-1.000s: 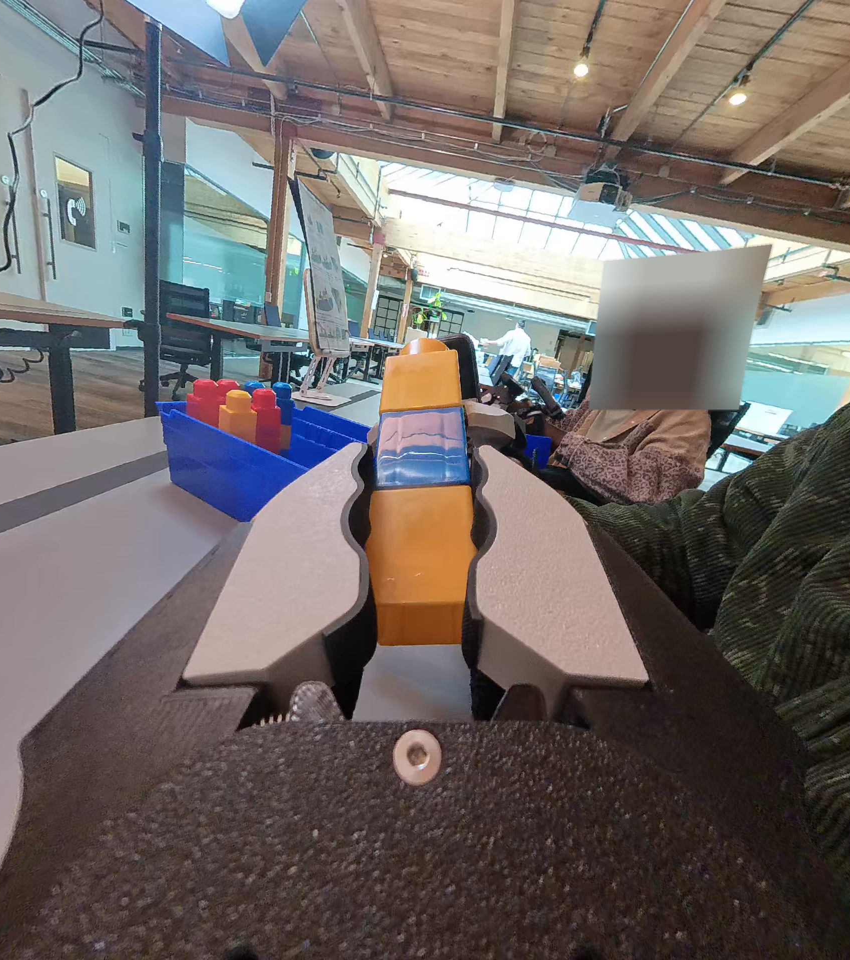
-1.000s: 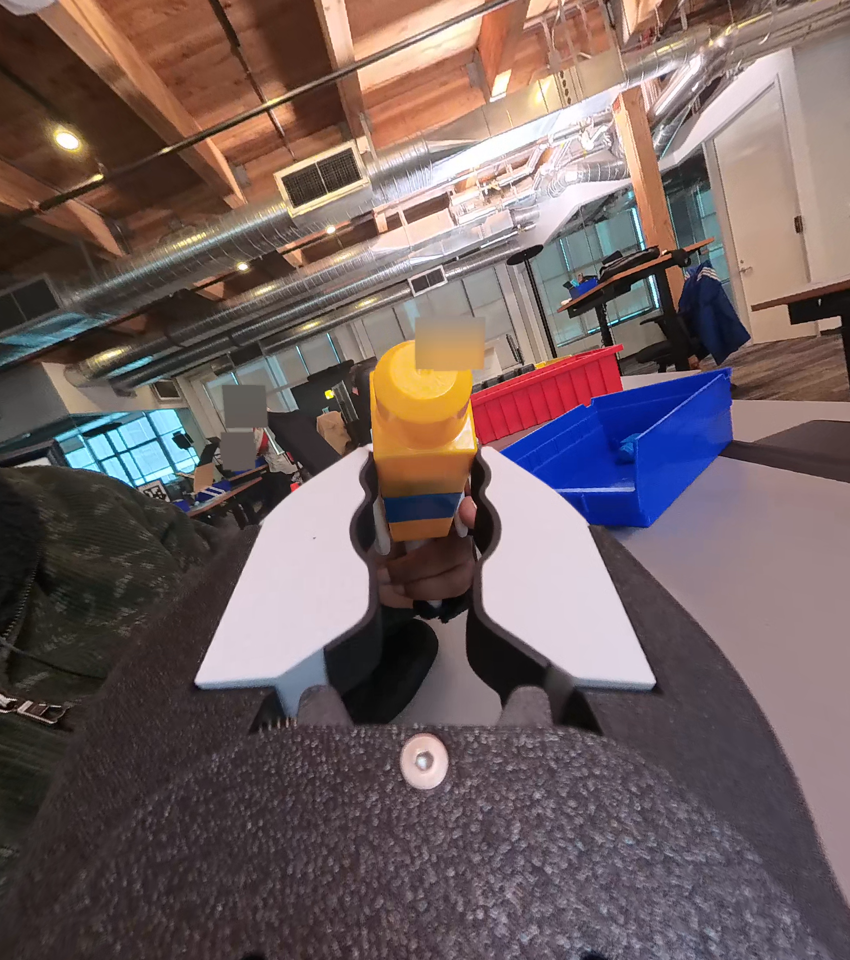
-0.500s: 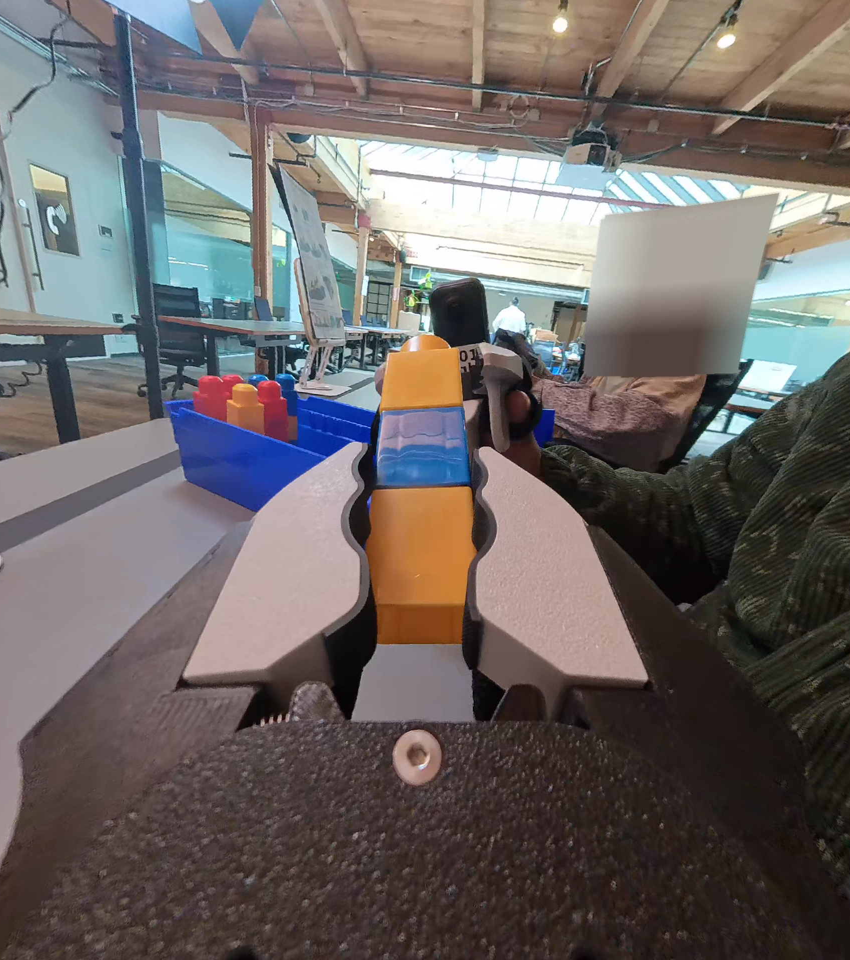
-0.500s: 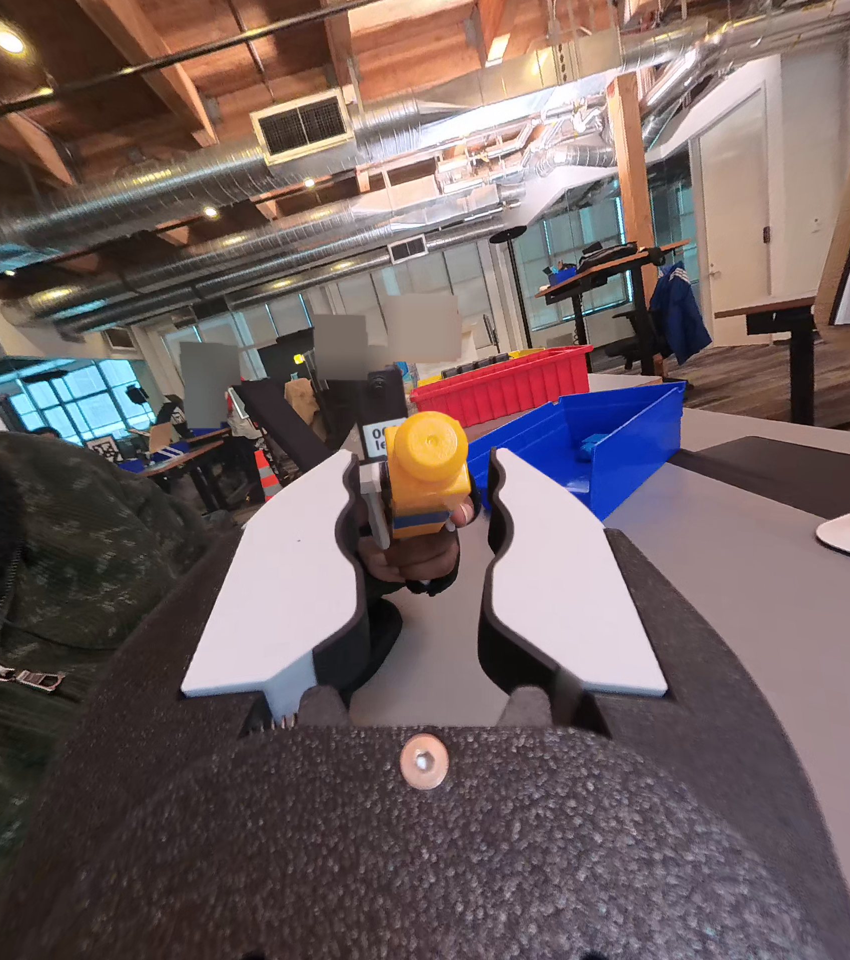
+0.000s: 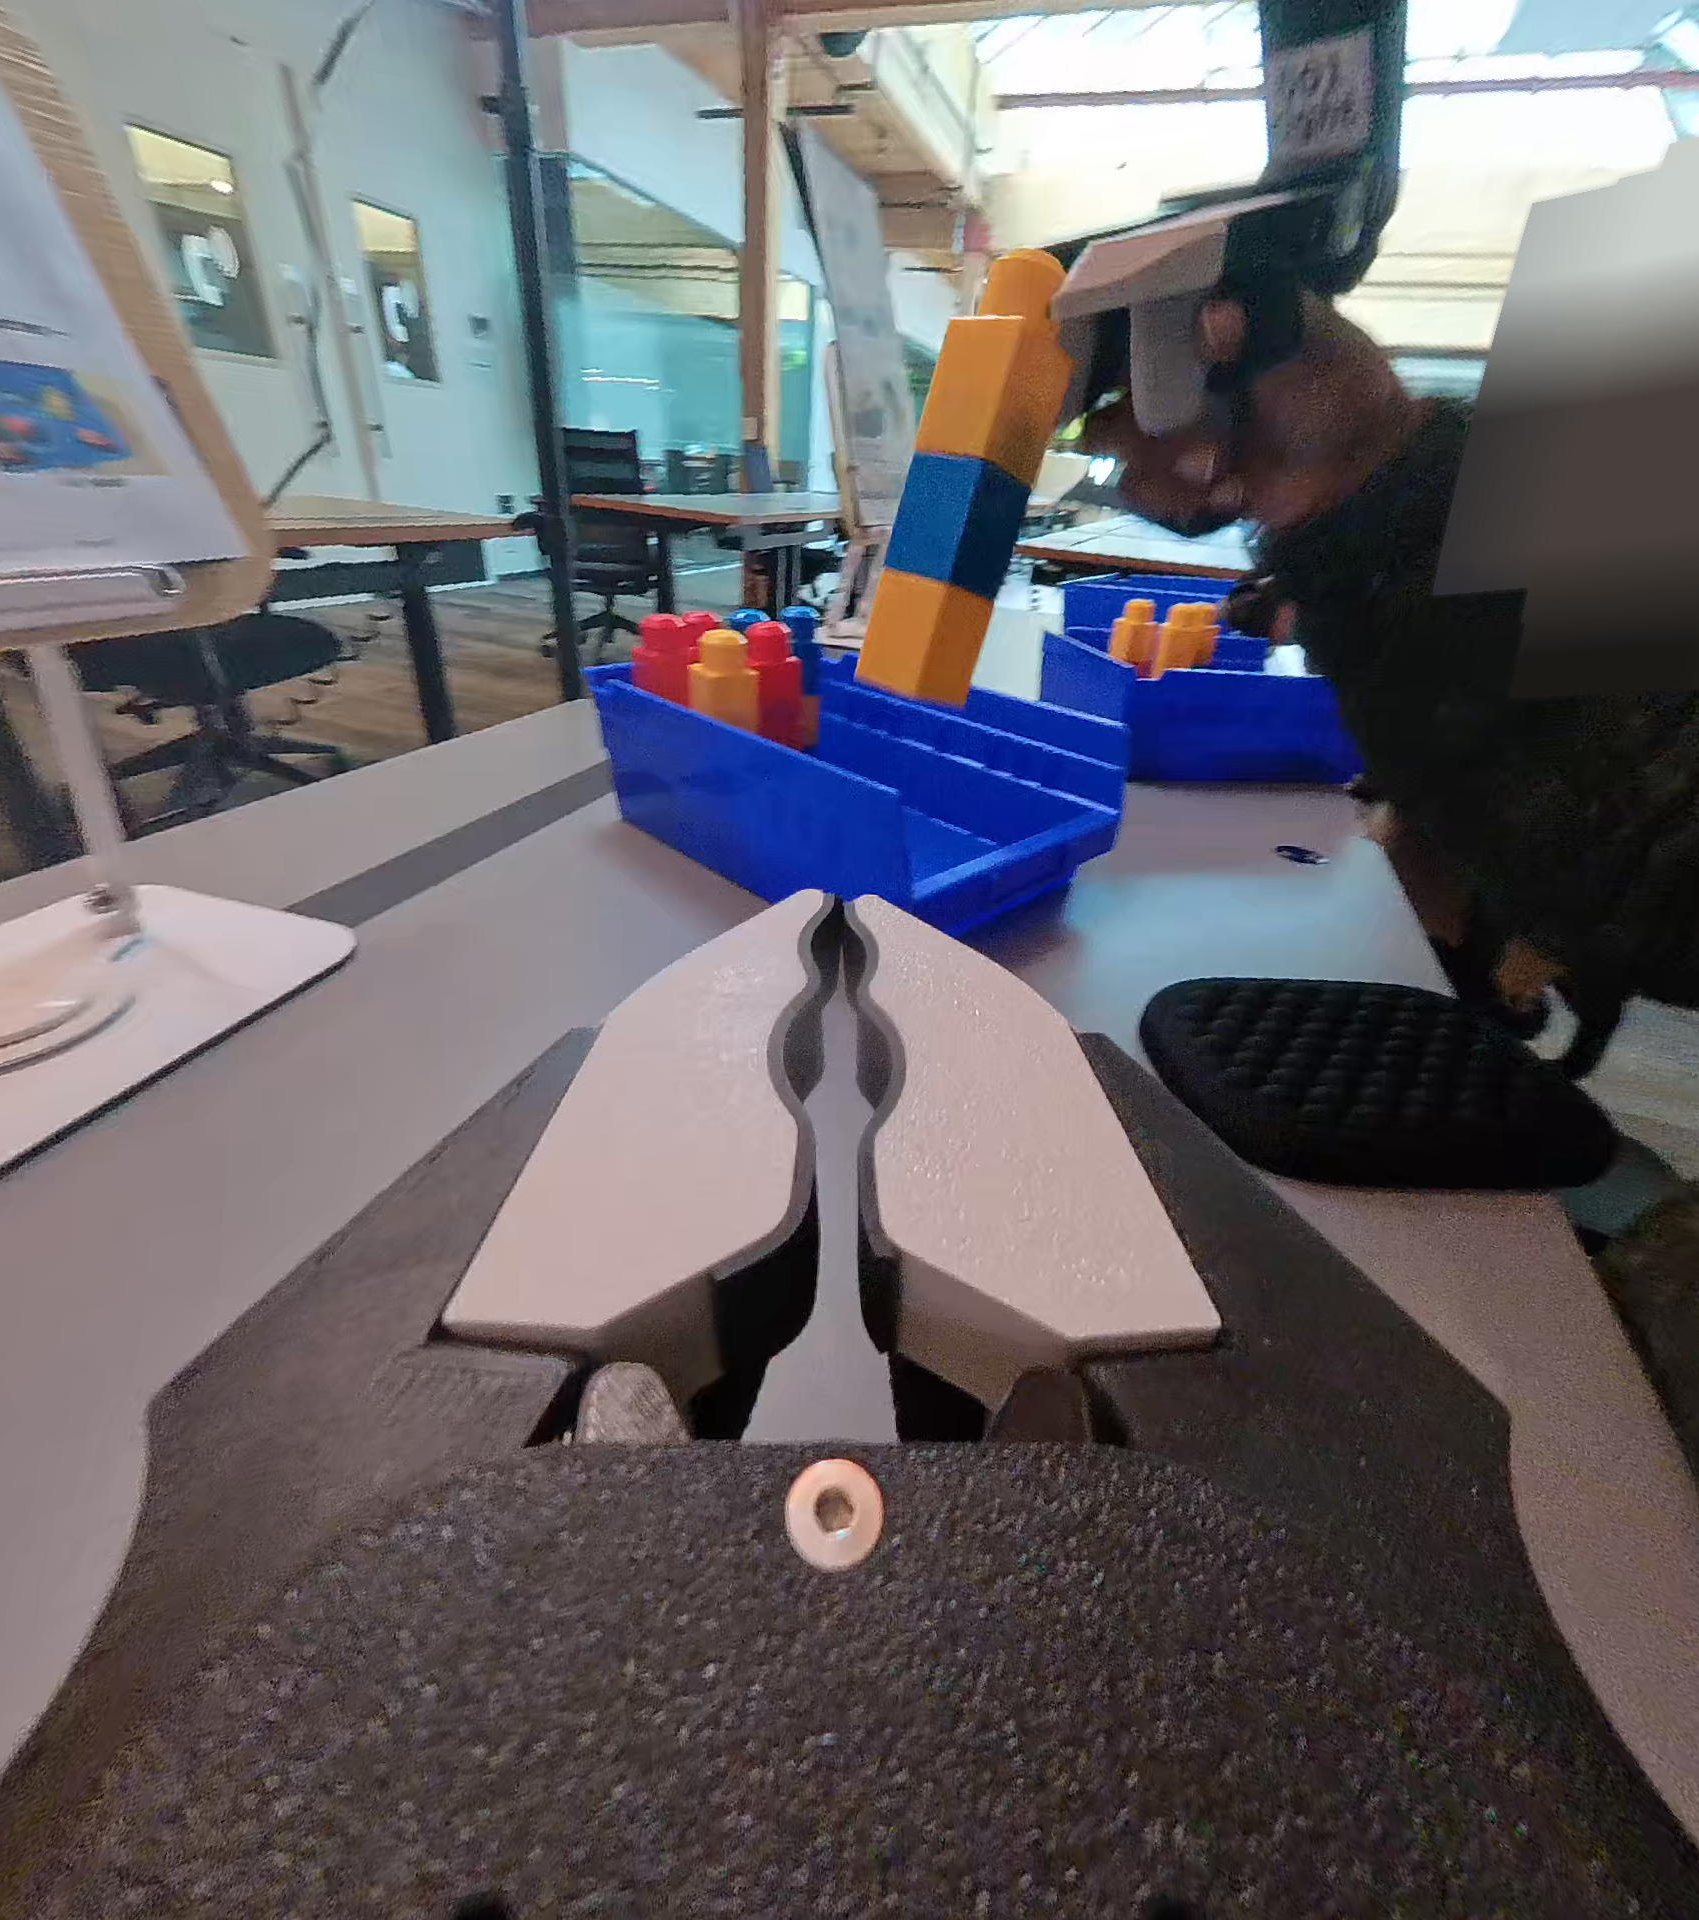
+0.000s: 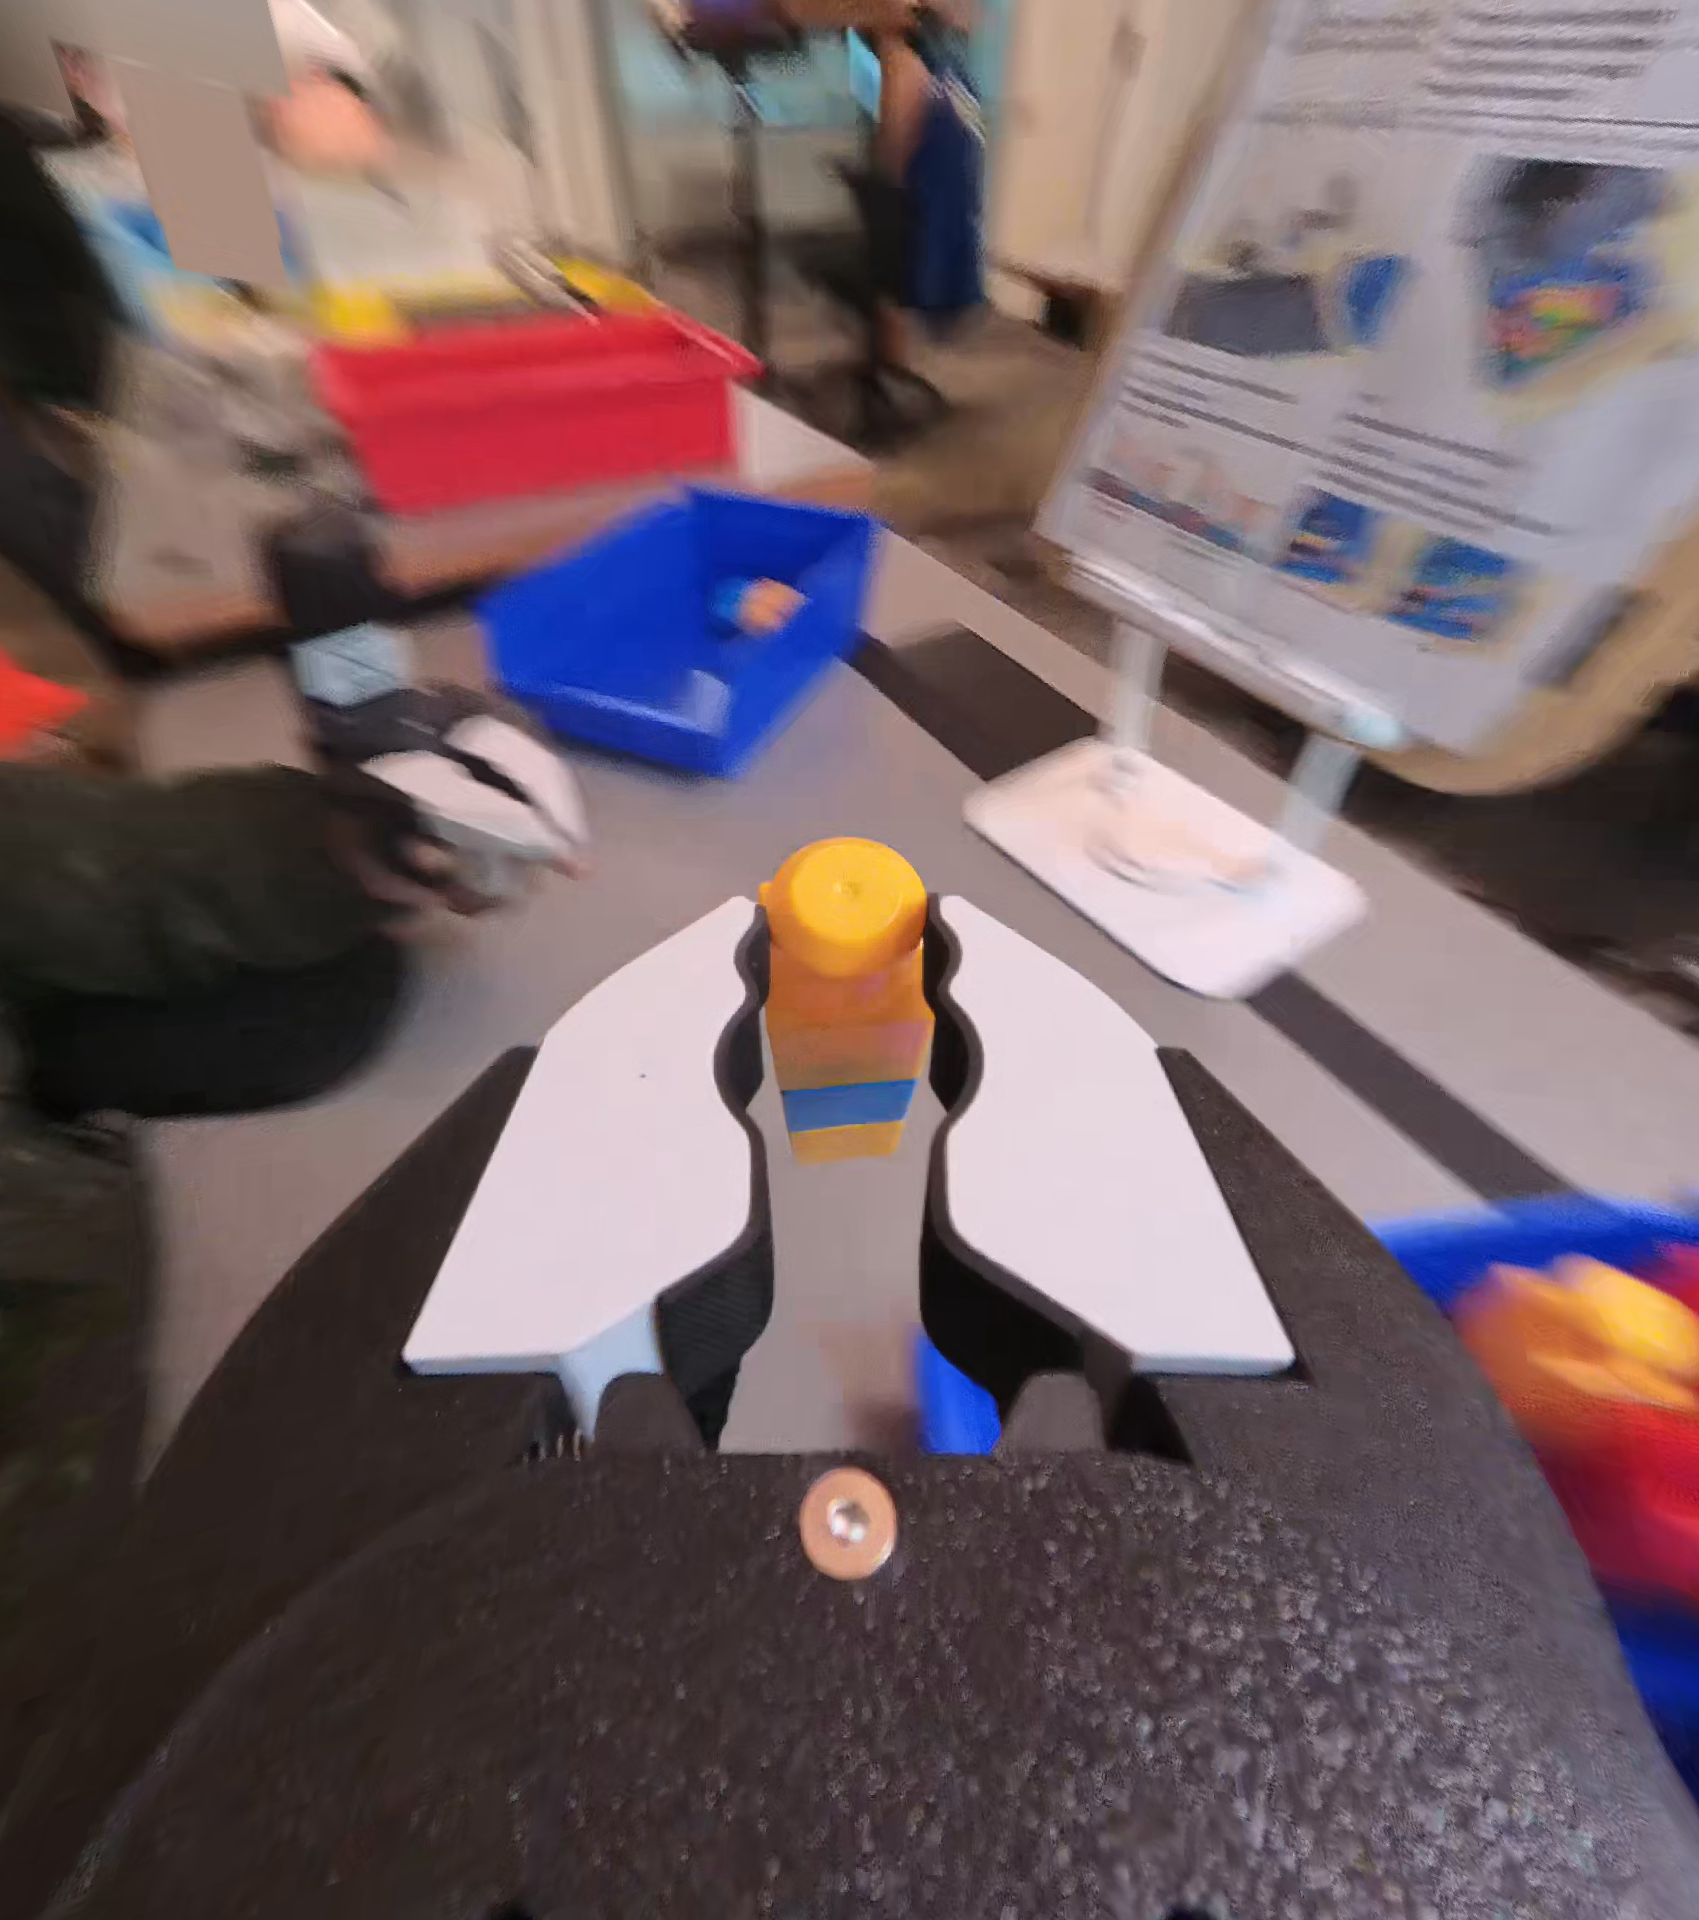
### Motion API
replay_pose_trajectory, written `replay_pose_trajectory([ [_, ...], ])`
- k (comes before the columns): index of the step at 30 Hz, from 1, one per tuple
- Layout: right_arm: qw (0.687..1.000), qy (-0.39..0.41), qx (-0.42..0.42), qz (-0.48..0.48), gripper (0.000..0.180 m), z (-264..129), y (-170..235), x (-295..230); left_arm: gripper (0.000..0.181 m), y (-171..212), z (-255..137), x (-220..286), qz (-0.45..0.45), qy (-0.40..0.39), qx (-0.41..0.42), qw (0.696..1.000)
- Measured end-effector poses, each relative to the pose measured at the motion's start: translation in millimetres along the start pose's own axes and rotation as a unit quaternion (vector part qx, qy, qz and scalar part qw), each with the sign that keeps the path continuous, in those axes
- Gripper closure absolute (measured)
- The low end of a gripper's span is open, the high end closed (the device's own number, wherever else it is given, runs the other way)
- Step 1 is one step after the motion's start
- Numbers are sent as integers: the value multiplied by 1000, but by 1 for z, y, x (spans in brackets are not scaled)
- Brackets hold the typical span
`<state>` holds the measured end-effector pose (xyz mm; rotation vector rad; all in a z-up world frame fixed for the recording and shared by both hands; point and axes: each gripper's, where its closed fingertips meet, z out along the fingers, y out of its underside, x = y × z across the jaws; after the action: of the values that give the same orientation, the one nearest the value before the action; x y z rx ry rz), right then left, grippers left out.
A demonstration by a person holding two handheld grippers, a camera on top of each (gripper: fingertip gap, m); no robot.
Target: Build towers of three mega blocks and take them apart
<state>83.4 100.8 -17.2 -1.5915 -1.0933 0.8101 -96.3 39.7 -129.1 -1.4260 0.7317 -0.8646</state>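
Observation:
A tower [image 5: 959, 520] of an orange, a blue and an orange mega block hangs tilted in the air above a blue bin [image 5: 824, 821]. My right gripper [image 5: 1094, 332] is shut on its top orange block. The right wrist view shows the tower [image 6: 845, 1029] end-on between the right gripper's [image 6: 845, 925] fingers. My left gripper [image 5: 840, 920] is shut and empty, low over the grey table [image 5: 471, 997], short of the bin. It also shows blurred in the right wrist view [image 6: 481, 790].
The blue bin holds red, orange and blue blocks [image 5: 720, 675]. A second blue bin [image 5: 1229, 727] with orange blocks stands behind it. A sign stand [image 5: 86, 966] is at the left. A black mesh pad [image 5: 1364, 1081] lies at the right. A red bin [image 6: 533, 405] stands far off. The grippers' ends are close to 20 centimeters from one another.
My left gripper has let go of the tower, drawn back and shut empty. My right gripper has closed on the top orange block and carries the tower over the blue bin.

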Motion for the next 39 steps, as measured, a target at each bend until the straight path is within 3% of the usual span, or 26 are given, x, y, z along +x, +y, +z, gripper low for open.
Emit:
replay_pose_trajectory([
  [3,987,115,-112,-27,151,-38,13,80,181,1,0,-3,8,-13,-12,1000],
  [6,969,165,-181,-14,151,-67,50,146,181,1,0,-2,23,-23,-15,999],
  [13,966,210,-134,63,151,-73,140,227,181,3,-2,-13,44,-56,-15,997],
  [17,963,210,-152,78,151,-61,174,237,181,8,-2,-18,27,-57,-18,998],
  [21,961,207,-154,96,151,-56,176,239,181,12,0,-18,25,-53,-25,998],
  [23,956,213,-175,103,141,-57,180,241,181,15,1,-16,27,-50,-29,998],
  [28,962,213,-158,68,127,-51,147,234,181,17,4,-13,31,-43,-34,998],
  [34,930,204,-306,8,119,-25,155,232,181,24,7,-10,35,-35,-47,998],
  [39,905,170,-390,18,135,-14,173,235,181,27,6,-8,37,-29,-52,998],
])
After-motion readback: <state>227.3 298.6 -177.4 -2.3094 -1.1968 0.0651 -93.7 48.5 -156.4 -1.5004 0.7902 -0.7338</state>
